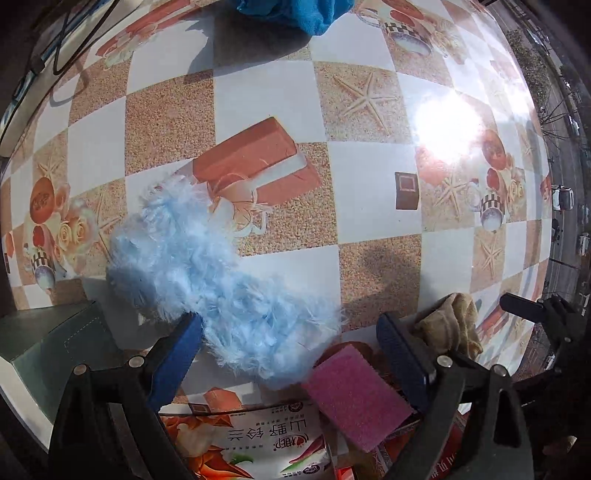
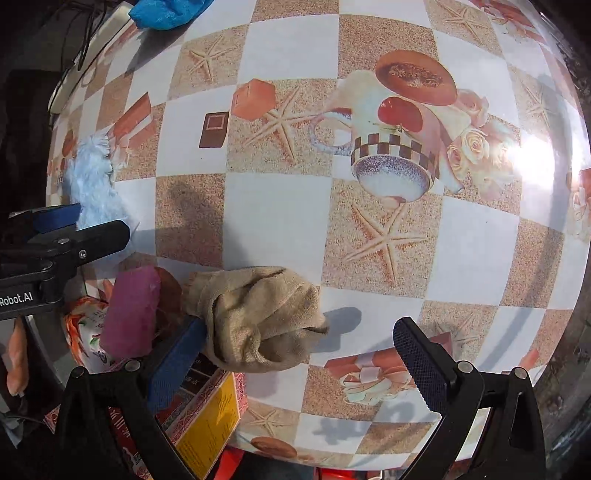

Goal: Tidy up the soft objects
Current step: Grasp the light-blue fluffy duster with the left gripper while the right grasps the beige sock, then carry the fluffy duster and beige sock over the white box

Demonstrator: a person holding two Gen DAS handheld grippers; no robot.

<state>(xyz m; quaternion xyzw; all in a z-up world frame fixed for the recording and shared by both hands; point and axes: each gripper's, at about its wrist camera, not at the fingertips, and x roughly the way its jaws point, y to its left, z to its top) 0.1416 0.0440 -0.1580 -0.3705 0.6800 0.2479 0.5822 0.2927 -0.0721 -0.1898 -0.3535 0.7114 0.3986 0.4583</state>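
The left gripper (image 1: 290,363) has its jaws spread wide with nothing between the pads. The fluffy blue duster (image 1: 207,273) lies on the table (image 1: 373,181), running from 10 o'clock down toward 6, its near end brushing past the left pad (image 1: 177,365); whether it touches that pad is hard to tell. At 5 o'clock a pink sponge (image 1: 351,391) lies tilted between the fingers, resting over a snack bag (image 1: 251,443) printed with Chinese text. Just past the right pad, at 4 o'clock, sits a tan sock (image 1: 450,325), and beyond it the other tool's black frame pokes in. A grey-green box (image 1: 55,347) crowds the 8 o'clock corner. At 12 o'clock a blue cloth (image 1: 295,14) is cut off by the frame edge. Sun glare at 2 o'clock washes out part of the tablecloth.

The right gripper (image 2: 299,365) is also spread open and holds nothing. The sock (image 2: 258,317) lies bunched on the table (image 2: 280,221) against the inner side of its left pad (image 2: 177,365), the rest of the gap bare. At 8 o'clock the sponge (image 2: 131,314) leans beside the sock, with the snack bag (image 2: 83,325) under it. A yellow-sided box (image 2: 210,424) sits at 7 o'clock, half hidden by the finger. At 9 o'clock the left tool (image 2: 62,236) juts in, the duster (image 2: 92,184) behind it. The blue cloth (image 2: 166,11) is clipped at 11 o'clock.
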